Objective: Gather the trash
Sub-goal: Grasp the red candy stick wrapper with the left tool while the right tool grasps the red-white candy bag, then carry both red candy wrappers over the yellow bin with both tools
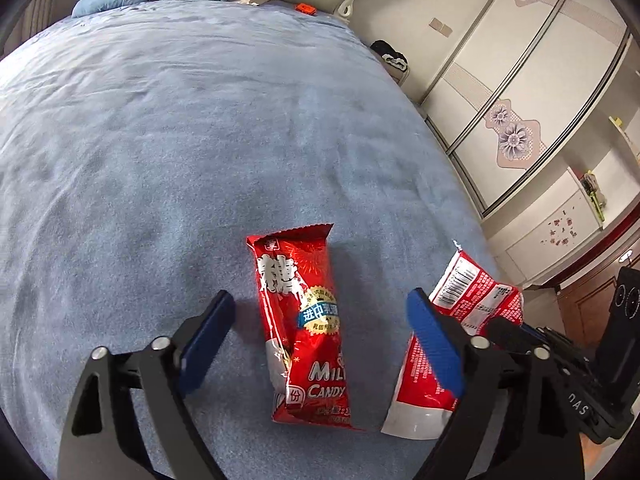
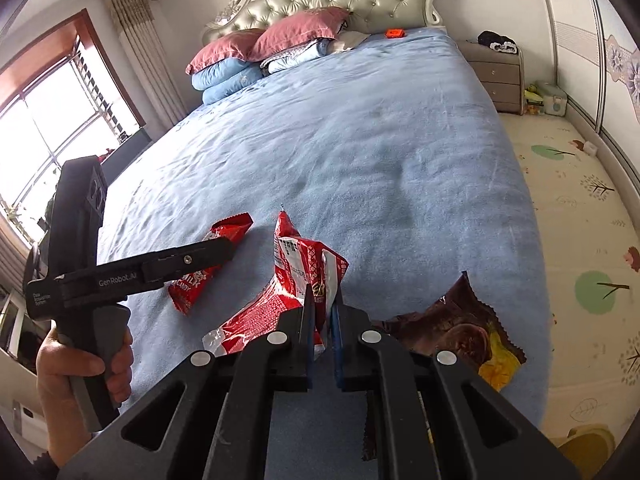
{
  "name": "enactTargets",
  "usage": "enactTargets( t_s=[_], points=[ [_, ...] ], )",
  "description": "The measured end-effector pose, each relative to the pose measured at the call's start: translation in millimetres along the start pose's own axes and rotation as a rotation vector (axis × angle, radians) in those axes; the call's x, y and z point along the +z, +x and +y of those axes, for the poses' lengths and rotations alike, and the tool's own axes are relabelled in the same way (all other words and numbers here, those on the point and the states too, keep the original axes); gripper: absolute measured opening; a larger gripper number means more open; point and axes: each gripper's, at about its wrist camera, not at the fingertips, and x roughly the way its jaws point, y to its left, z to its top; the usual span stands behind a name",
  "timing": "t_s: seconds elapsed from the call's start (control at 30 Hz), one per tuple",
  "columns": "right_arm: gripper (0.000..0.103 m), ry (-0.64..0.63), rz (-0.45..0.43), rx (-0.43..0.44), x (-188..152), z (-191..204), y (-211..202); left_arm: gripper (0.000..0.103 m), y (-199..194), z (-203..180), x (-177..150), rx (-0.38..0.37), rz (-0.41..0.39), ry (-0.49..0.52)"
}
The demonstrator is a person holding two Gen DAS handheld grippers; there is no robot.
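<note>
Currently my right gripper (image 2: 322,312) pinches a red-white wrapper (image 2: 304,268) near the bed's (image 1: 160,120) foot edge, left gripper (image 1: 320,336) spread w/ candy bag (image 1: 306,320) btwn fingers, brown wrapper (image 2: 452,332) uncollected.

A glossy red milk-candy wrapper (image 1: 306,332) lies flat on the blue bedspread, a crumpled red-and-white barcoded snack bag (image 2: 304,276) stands lifted beside it, and a brown-and-yellow torn foil wrapper (image 2: 460,328) lies nearby at the edge.

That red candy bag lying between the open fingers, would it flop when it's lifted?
Probably. The candy bag looks creased and flat, so likely thin, light and floppy. Its glossy film may slip between the left gripper fingers. Lying flat on the soft blanket, it shouldn't roll.
</note>
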Motion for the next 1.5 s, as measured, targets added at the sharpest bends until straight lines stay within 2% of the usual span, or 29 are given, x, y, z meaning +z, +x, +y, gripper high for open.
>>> enactTargets(
  t_s=[0.03,0.07,0.17,0.3,0.47,0.67,0.97,1.23,1.5],
  points=[
    [0.007,0.002,0.001,0.004,-0.6,-0.7,0.6,0.061,1.4,-0.1,-0.6,0.027,0.001,0.012],
    [0.007,0.006,0.0,0.005,-1.2,-1.7,0.5,0.058,1.8,0.8,-1.0,0.043,-0.002,0.02],
    [0.007,0.005,-0.004,0.022,-0.9,-1.1,0.8,0.04,0.3,4.4,-2.4,0.045,-0.016,0.039],
    [0.007,-0.001,-0.016,0.031,-5.1,1.1,-1.9,0.034,-5.0,10.2,-6.3,0.027,-0.041,0.034],
    [0.007,0.026,-0.041,0.057,-15.2,-3.3,-14.8,0.033,-23.7,3.1,-17.1,0.03,-0.089,0.062],
    [0.007,0.056,-0.088,0.079,-38.7,-4.9,-45.1,0.033,-54.5,-22.7,-37.8,0.02,-0.137,0.122],
    [0.007,0.081,-0.14,0.084,-79.5,-2.2,-89.2,0.033,-84.4,-60.8,-90.5,-0.045,-0.145,0.169],
    [0.007,0.114,-0.172,0.037,-118.8,-28.1,-137.7,0.033,-92.0,-103.8,-128.9,-0.079,-0.117,0.23],
    [0.007,0.21,-0.215,-0.046,-159.8,-90.8,-192.5,0.033,-80.3,-166.7,-167.4,-0.151,-0.04,0.341]
  ],
)
